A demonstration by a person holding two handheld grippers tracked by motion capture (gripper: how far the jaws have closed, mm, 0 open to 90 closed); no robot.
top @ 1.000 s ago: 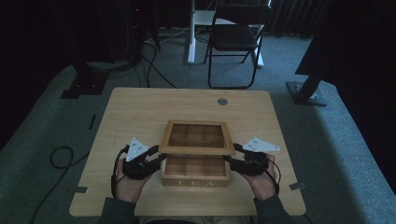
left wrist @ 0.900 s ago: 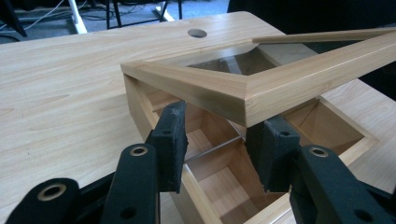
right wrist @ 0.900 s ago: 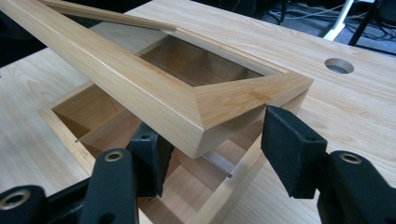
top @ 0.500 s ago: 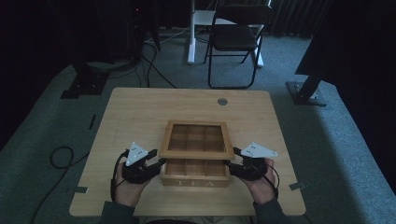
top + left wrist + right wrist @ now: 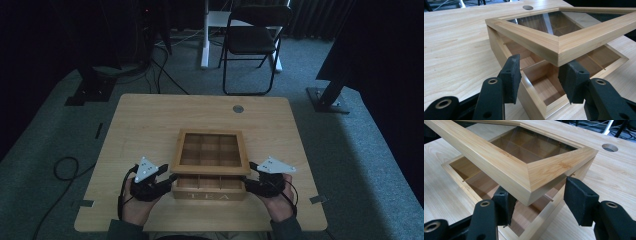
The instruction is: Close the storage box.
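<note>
Tea box [image 5: 209,189] sits on the desk [image 5: 150,120], its lid [image 5: 210,151] raised ajar. Left tool [image 5: 169,181], jaws just opening, stands wide at the lid's corner. Right tool [image 5: 248,183] stands partly open astride the opposite corner, grip uncertain.

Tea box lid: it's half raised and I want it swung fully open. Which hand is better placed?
Right, probably. The right tool has one pad tucked under the lid's corner; the left tool's jaws have just been opening and straddle the box wall below it.

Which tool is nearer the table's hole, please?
Right: the right tool is almost straight nearside of the hole; the left tool, jaws just opening round the box corner, well left.
</note>
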